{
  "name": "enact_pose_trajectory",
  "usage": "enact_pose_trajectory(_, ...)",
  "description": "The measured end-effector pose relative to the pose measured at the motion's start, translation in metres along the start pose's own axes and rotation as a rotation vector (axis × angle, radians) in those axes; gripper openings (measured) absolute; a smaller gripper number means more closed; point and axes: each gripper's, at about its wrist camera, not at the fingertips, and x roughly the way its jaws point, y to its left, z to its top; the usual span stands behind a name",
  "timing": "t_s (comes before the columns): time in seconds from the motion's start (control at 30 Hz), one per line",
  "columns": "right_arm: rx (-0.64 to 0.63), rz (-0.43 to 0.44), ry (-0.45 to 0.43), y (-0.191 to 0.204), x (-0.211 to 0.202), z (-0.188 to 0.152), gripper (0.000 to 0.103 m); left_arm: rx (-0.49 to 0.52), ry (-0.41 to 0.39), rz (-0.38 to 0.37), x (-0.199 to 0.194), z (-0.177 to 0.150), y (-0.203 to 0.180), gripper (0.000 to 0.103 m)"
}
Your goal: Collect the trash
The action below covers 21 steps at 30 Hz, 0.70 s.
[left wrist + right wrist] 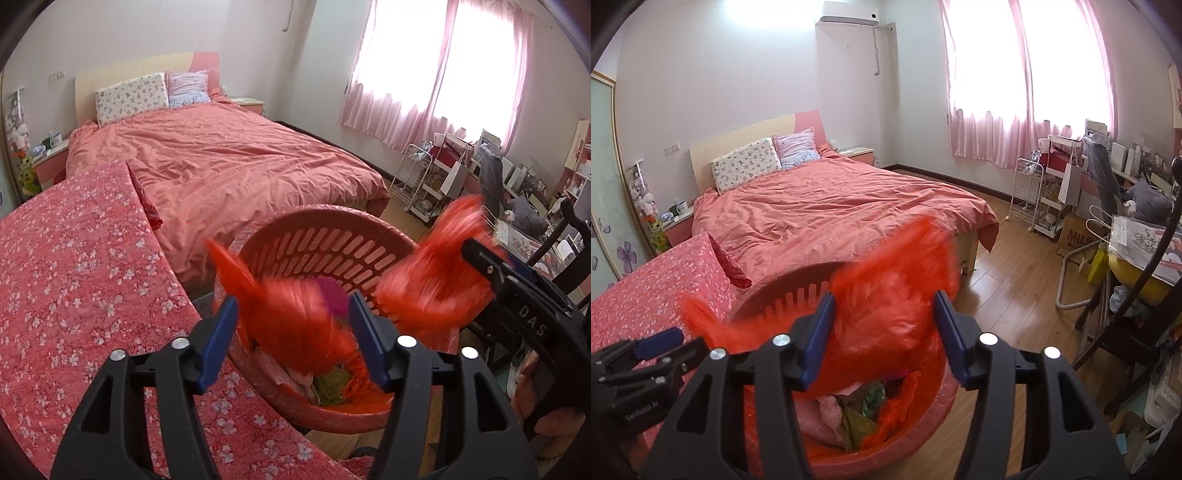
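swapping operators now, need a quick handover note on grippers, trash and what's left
Left gripper: open, with a blurred flap of the red bag between its fingers.
Right gripper: open, with another part of the bag's top between its fingers.
Red basket stands beside the floral table, lined with the bag, trash inside.
Done: trash is in the bag.
Left: probably gather the bag's top and lift it out.
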Motion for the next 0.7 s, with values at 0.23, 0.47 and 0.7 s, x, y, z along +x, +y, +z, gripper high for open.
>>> enact_pose_trajectory(0.23,0.013,0.01,-0.008,-0.003,-0.01,-0.001,0.067,-0.031,-0.001,0.05,-0.01,-0.006,0.014,0.066)
enact_pose_trajectory(0.47,0.009,0.022,-0.049,-0.001,-0.049,-0.007,0.08,-0.048,-0.081,0.12,-0.064,-0.016,0.034,0.071)
enact_pose_trajectory(0.7,-0.018,0.07,-0.142,0.016,-0.124,-0.027,0.099,-0.087,-0.195,0.224,-0.139,-0.045,0.044,0.085)
